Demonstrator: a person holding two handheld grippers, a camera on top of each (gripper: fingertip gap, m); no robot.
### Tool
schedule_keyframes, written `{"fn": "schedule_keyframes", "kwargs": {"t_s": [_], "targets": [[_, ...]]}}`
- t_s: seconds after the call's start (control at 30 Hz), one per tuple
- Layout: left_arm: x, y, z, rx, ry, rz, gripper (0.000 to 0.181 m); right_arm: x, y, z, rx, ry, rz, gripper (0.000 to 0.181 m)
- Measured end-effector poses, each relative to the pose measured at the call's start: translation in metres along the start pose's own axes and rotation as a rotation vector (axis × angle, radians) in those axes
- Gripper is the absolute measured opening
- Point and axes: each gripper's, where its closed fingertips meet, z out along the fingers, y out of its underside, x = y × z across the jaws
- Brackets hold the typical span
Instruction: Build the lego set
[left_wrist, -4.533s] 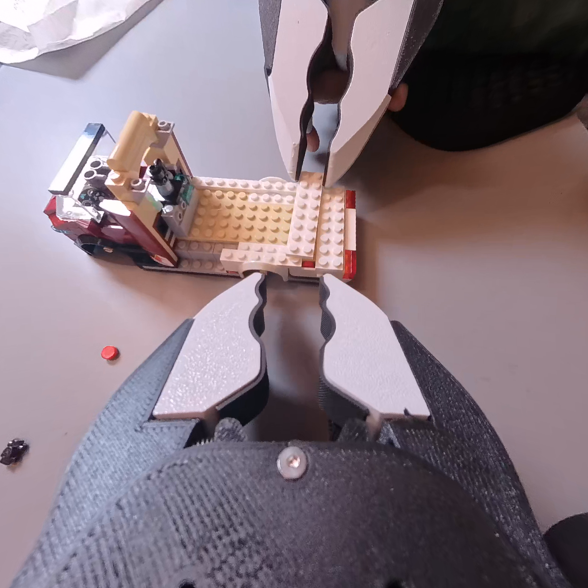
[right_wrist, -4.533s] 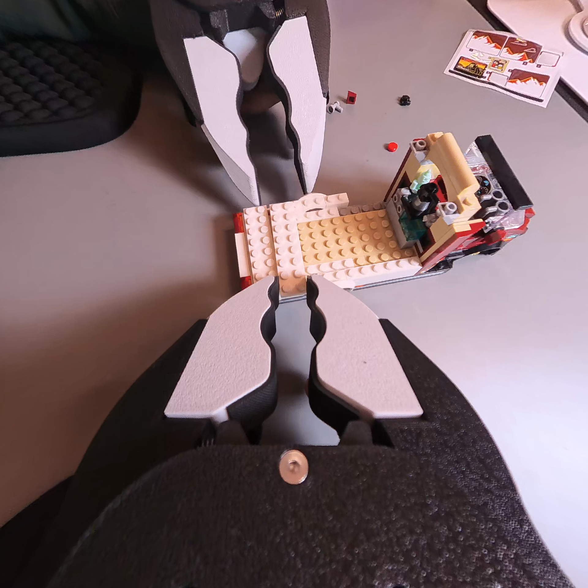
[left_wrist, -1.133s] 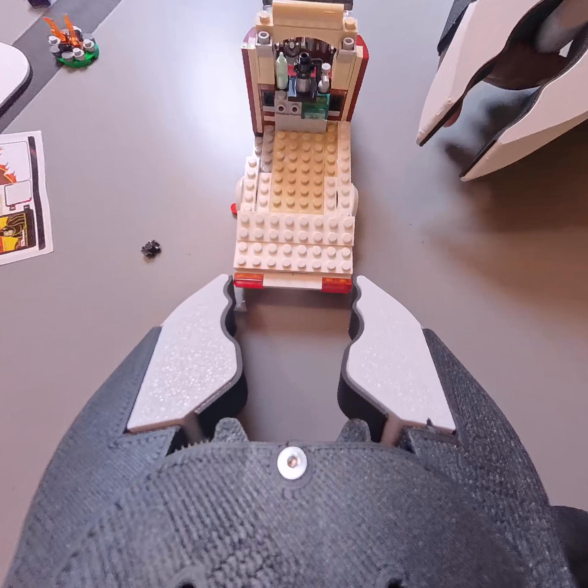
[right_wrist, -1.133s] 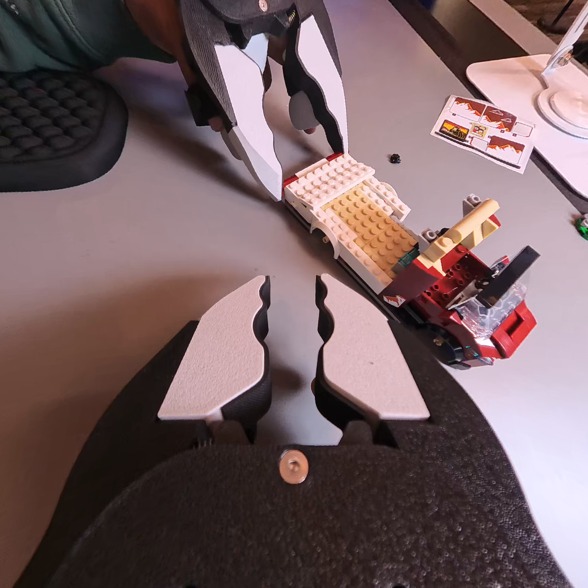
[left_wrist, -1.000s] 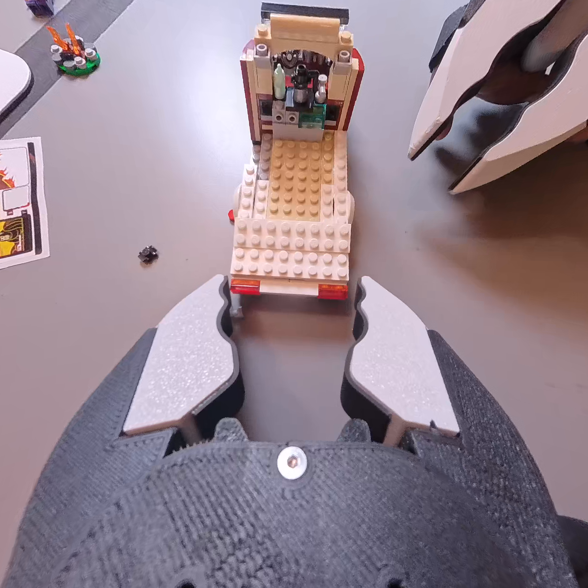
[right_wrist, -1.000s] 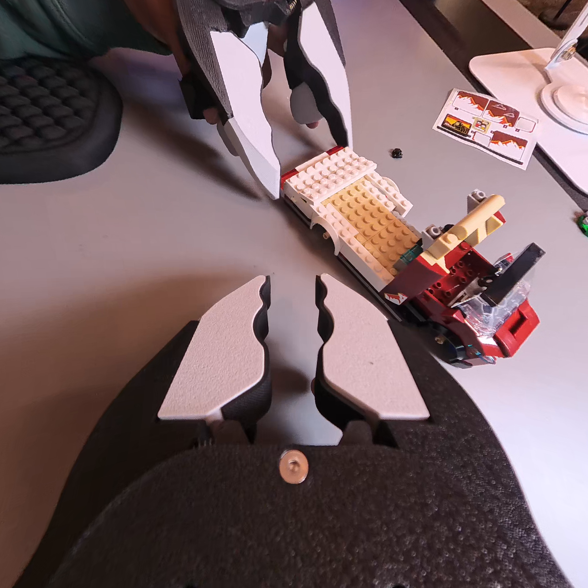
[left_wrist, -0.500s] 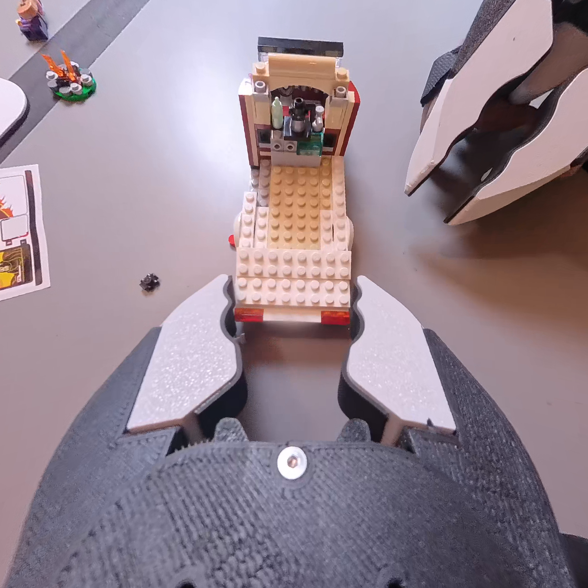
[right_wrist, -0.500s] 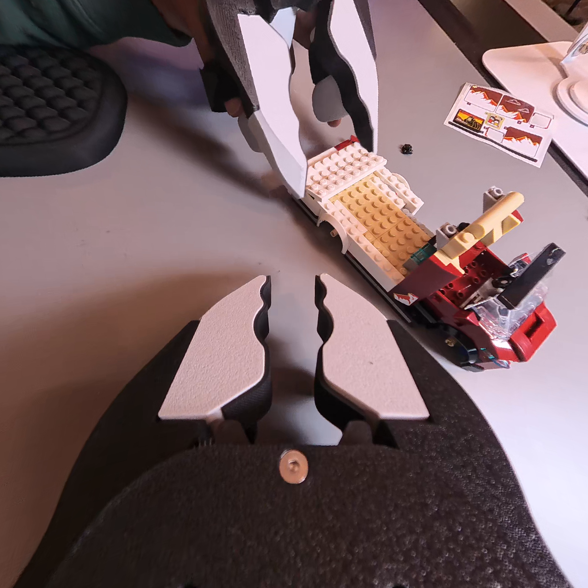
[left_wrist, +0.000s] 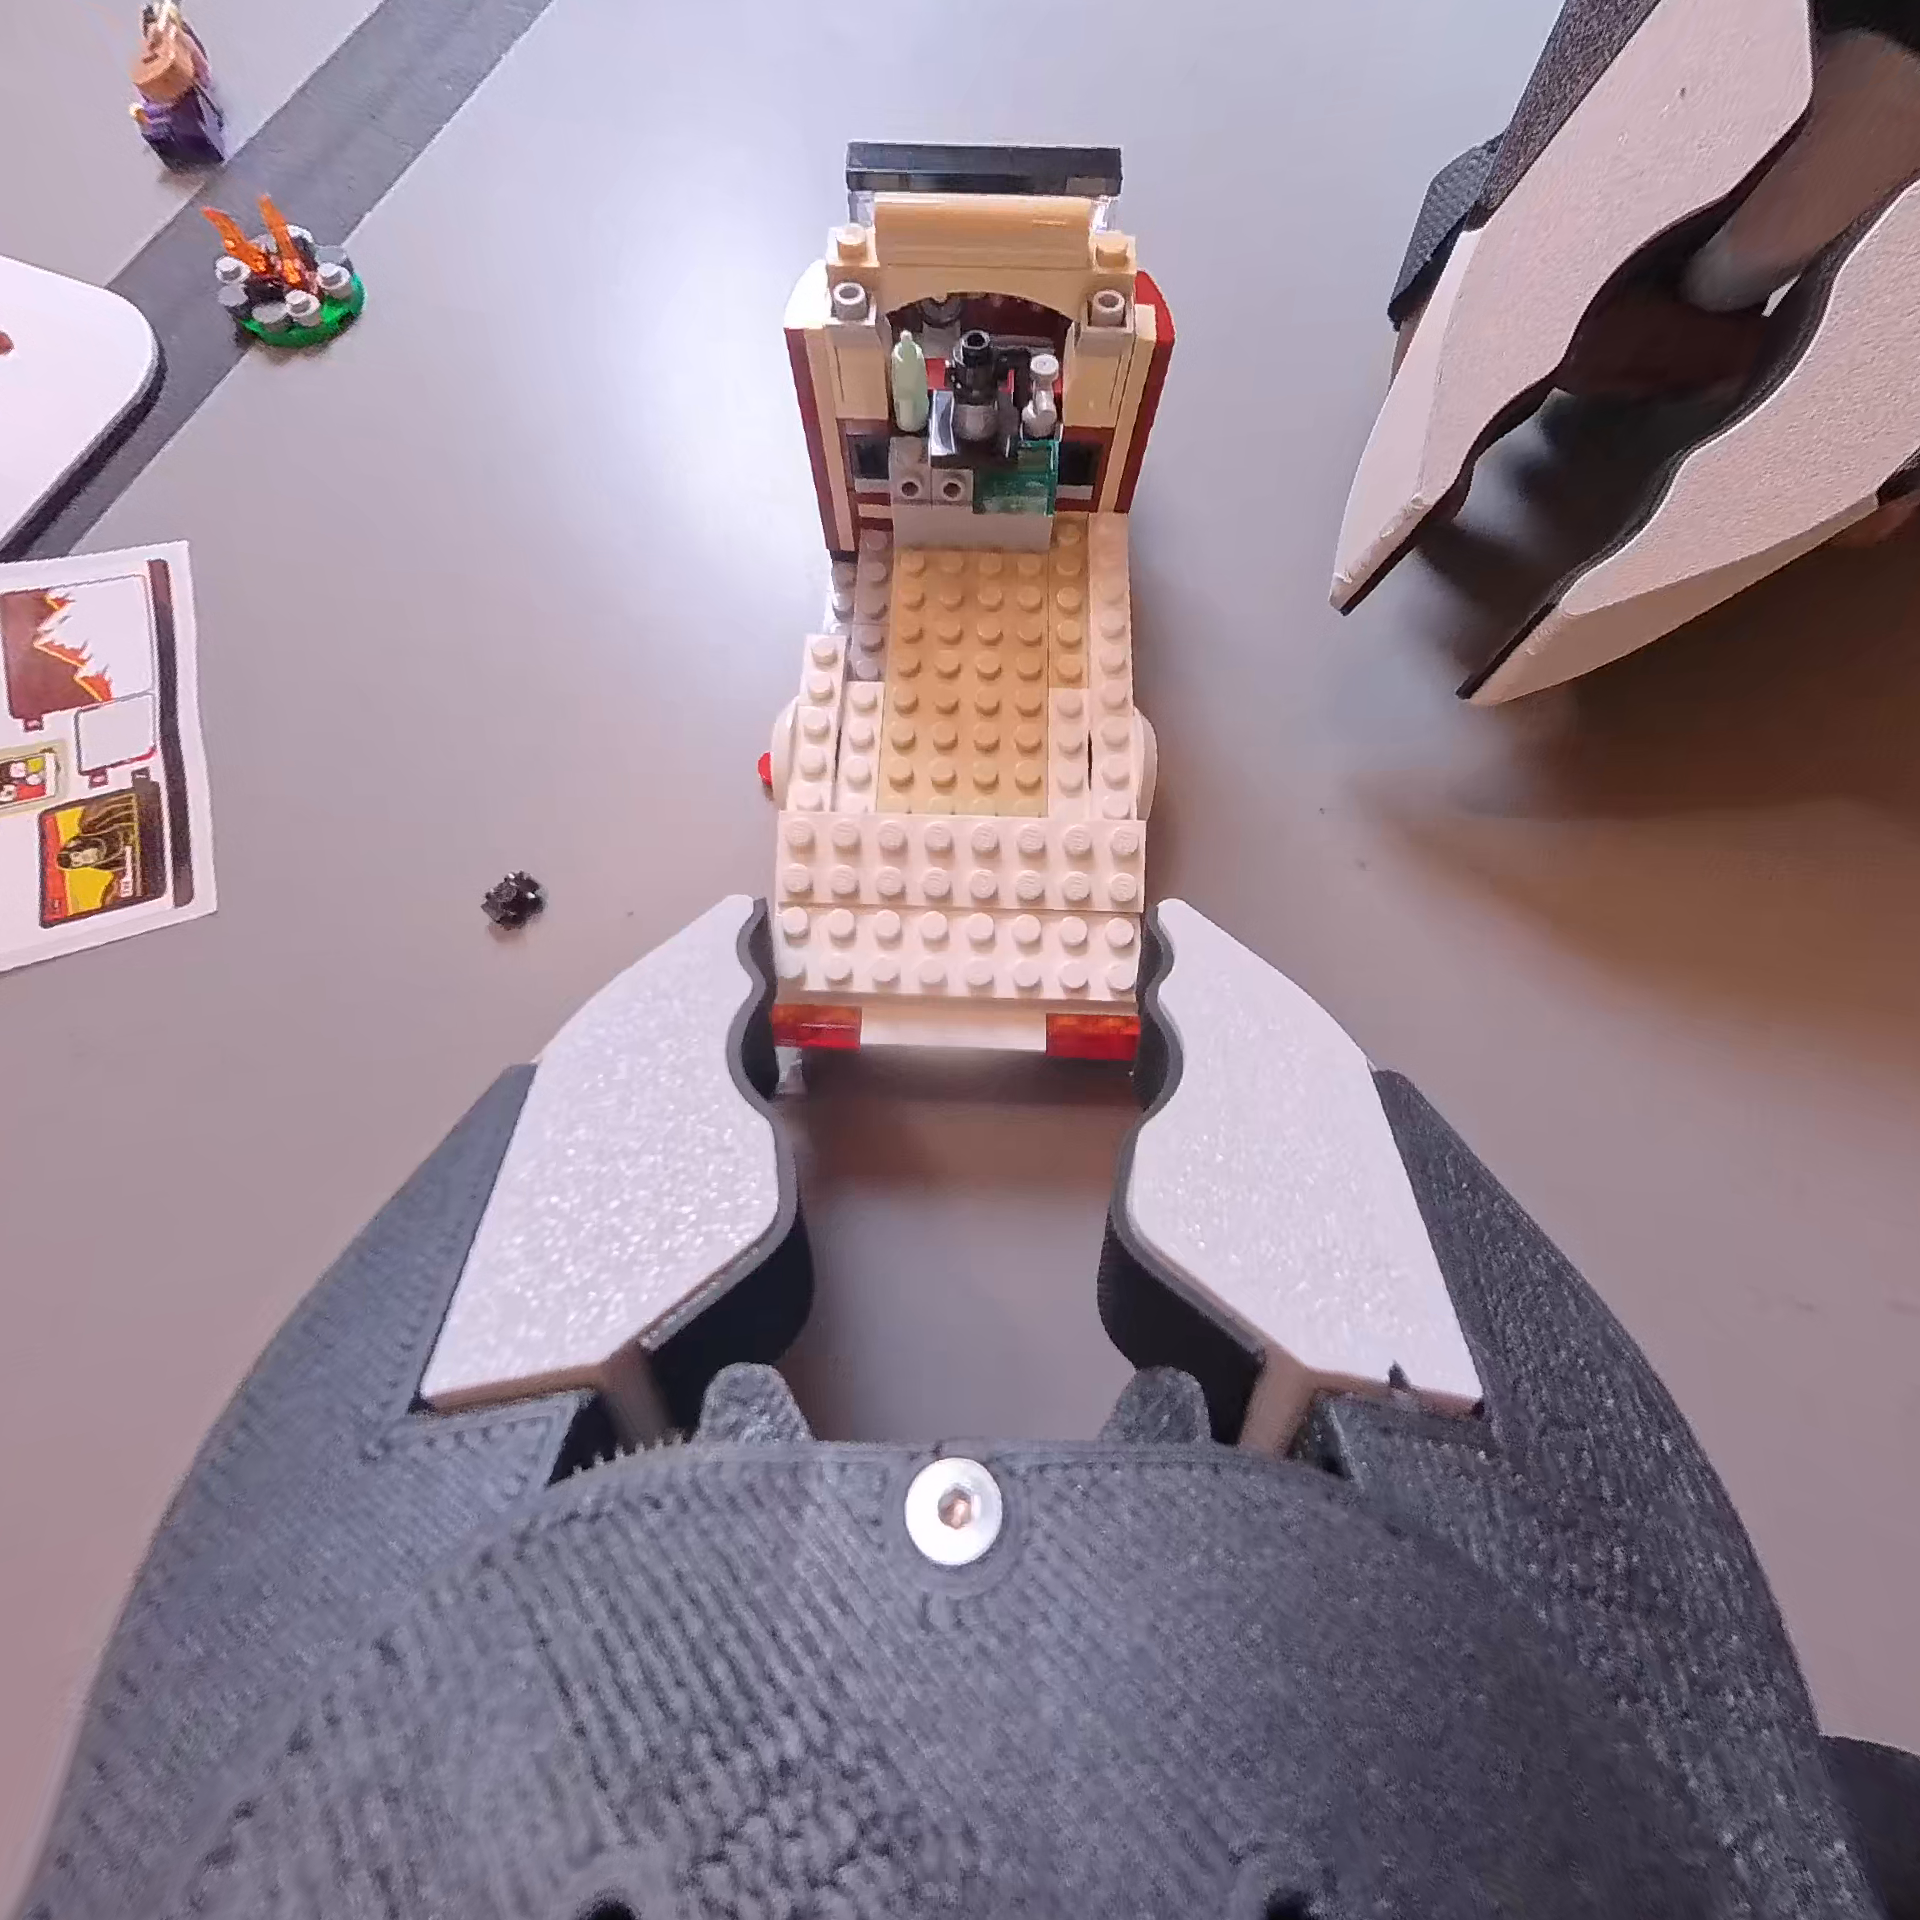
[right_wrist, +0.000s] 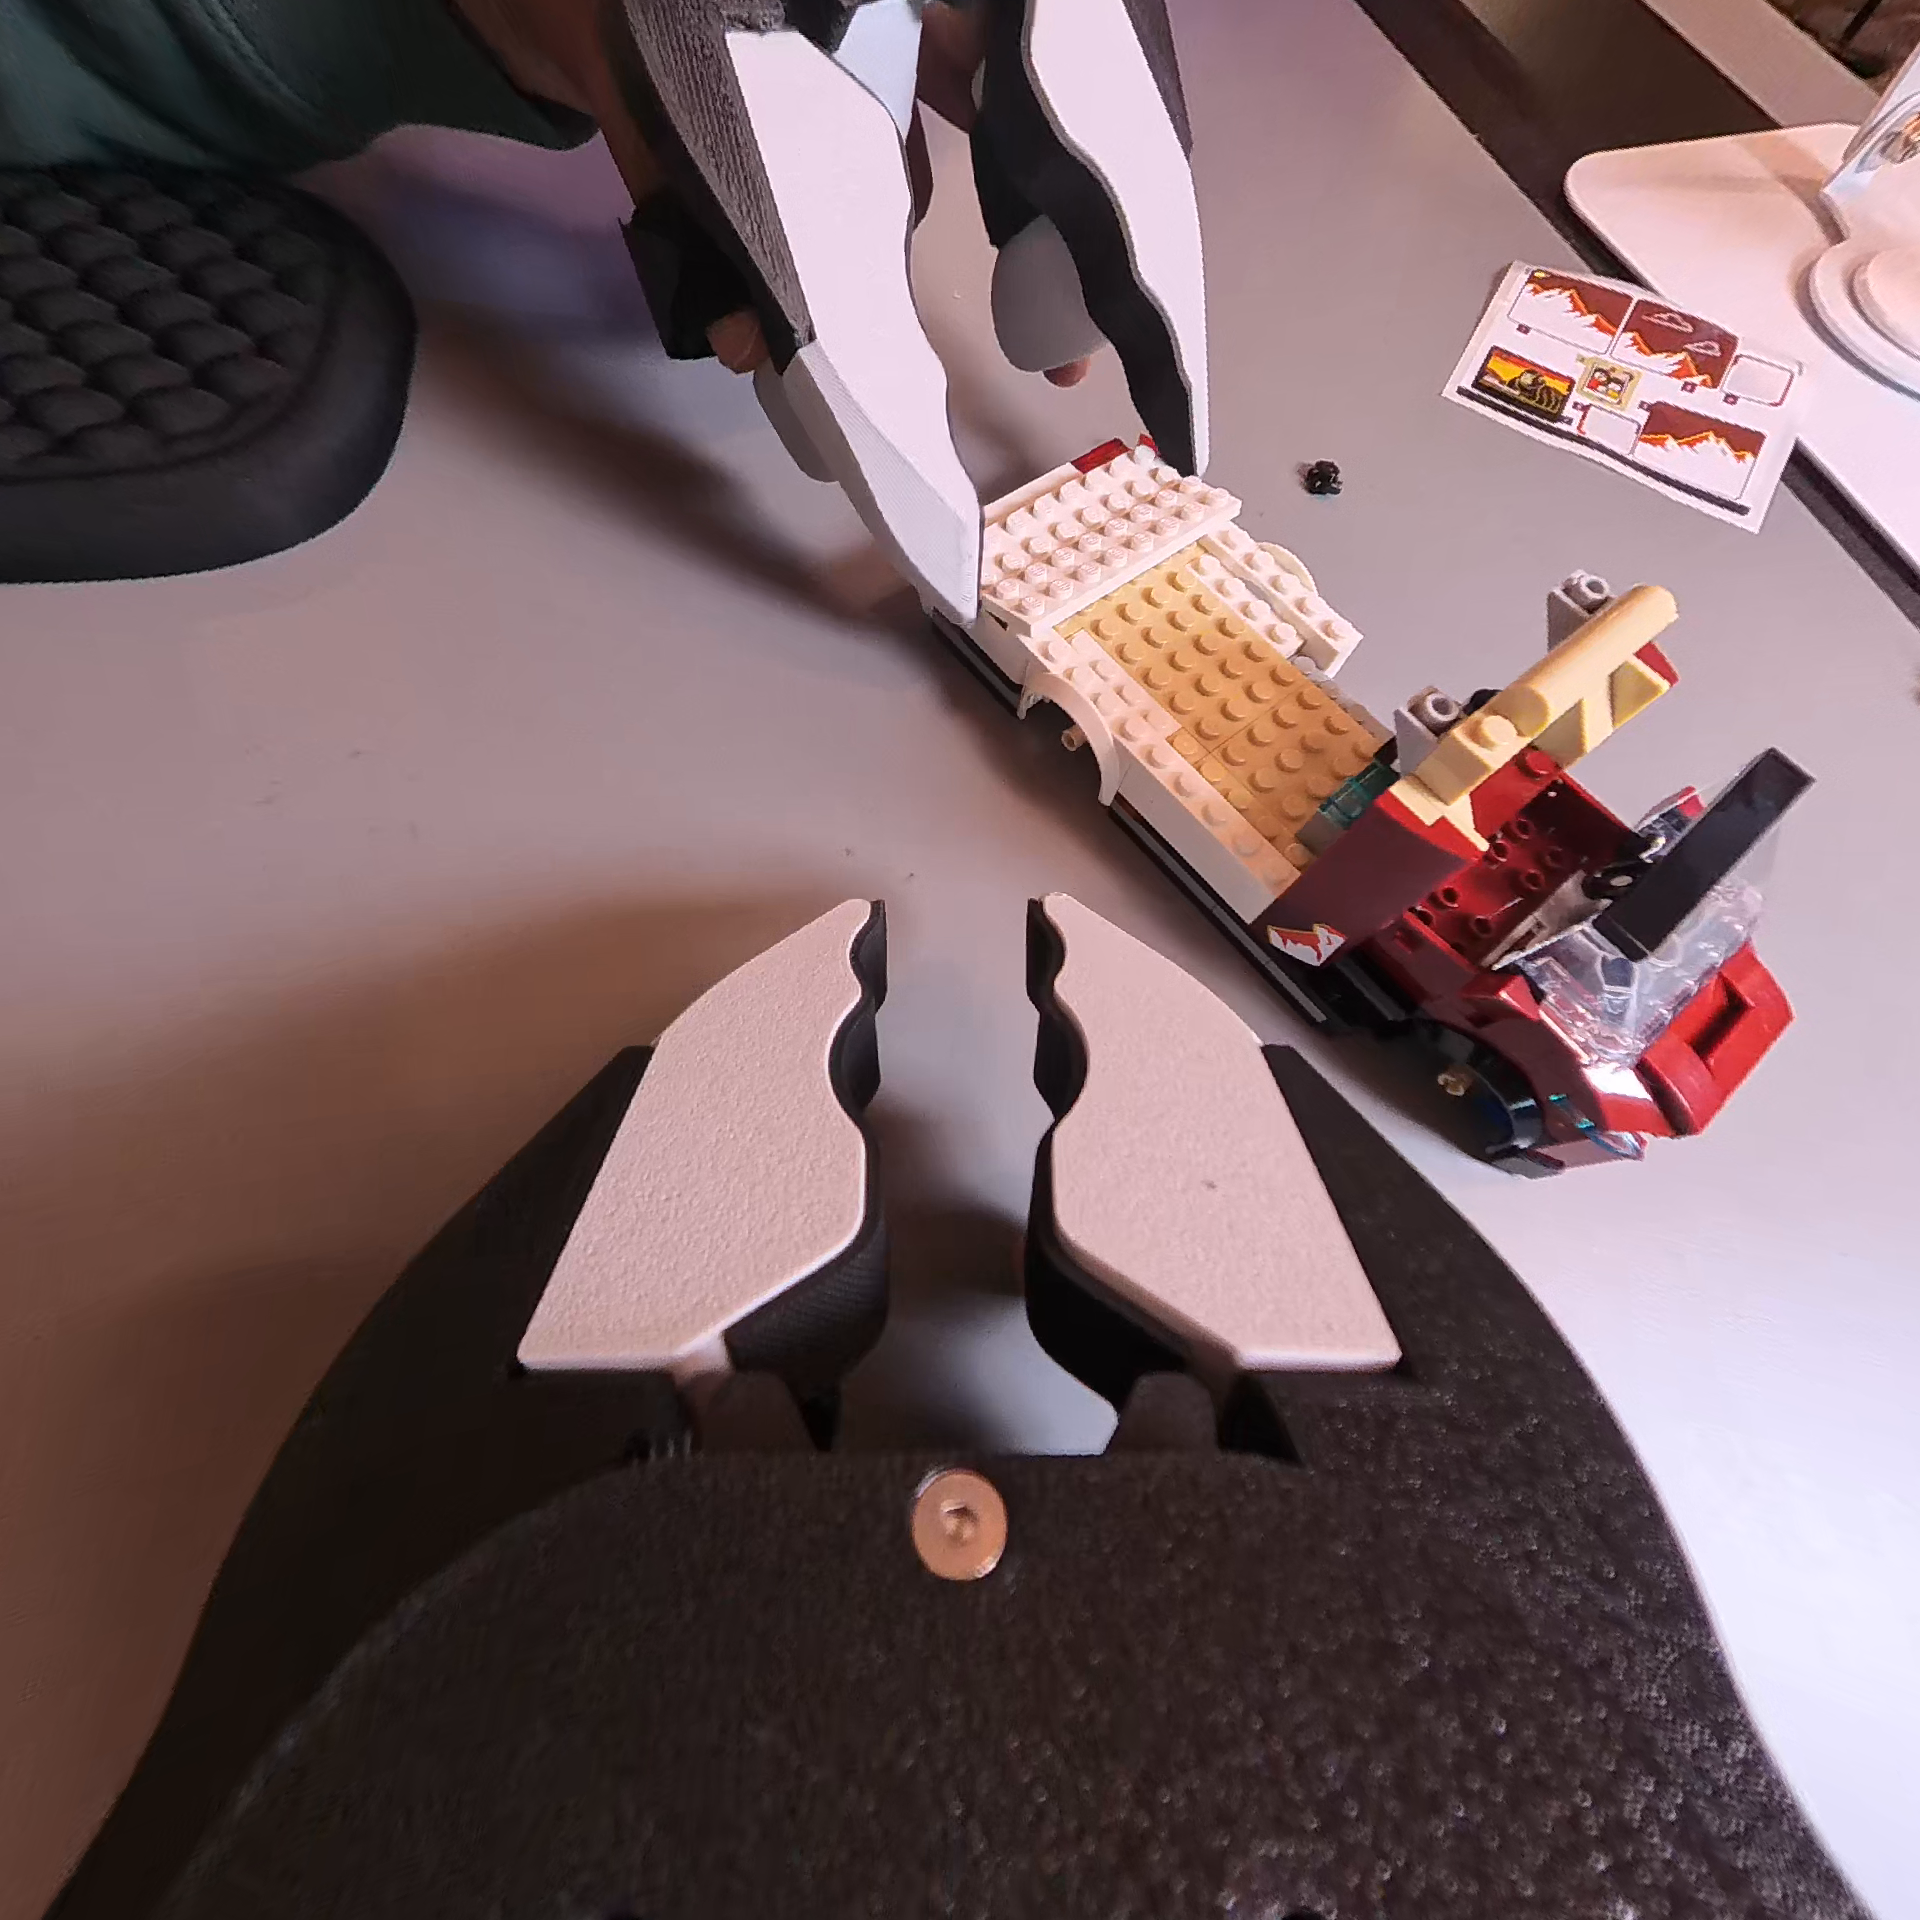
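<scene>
The lego truck (left_wrist: 966, 707) has a dark red cab, a tan floor and white plates at its rear, and it stands on the grey table. My left gripper (left_wrist: 954, 935) straddles the truck's rear end. Its two fingertips (left_wrist: 727, 966) press against the sides of the rear white plate. The right wrist view shows the same grip (right_wrist: 1081, 520) on the truck (right_wrist: 1226, 686). My right gripper (right_wrist: 956, 914) is slightly open and empty, low over bare table in front of the truck. In the left wrist view it hovers to the right of the cab (left_wrist: 1408, 649).
A sticker sheet (left_wrist: 94, 748) lies left of the truck, with a small black piece (left_wrist: 512, 896) near it. A lego campfire (left_wrist: 286, 286), a minifigure (left_wrist: 171, 104) and a white stand base (left_wrist: 62, 374) sit at the far left. A black cushion (right_wrist: 156, 364) lies behind.
My left gripper has moved forward around the truck's rear, and its fingers have narrowed onto the white plate. My right gripper has drifted back from the truck with its gap unchanged.
</scene>
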Motion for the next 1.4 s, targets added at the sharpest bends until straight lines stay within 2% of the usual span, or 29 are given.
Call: {"fn": "schedule_keyframes", "kwargs": {"t_s": [1.23,1.4], "targets": [[0.003,0.002,-0.007,0.01,0.002,-0.033,0.065,-0.001,0.001,-0.001,0.007,-0.004,0.008,0.026],[0.003,-0.007,-0.014,0.059,0.016,-0.065,0.064,-0.001,0.001,-0.001,0.006,-0.003,0.006,0.026]]}}
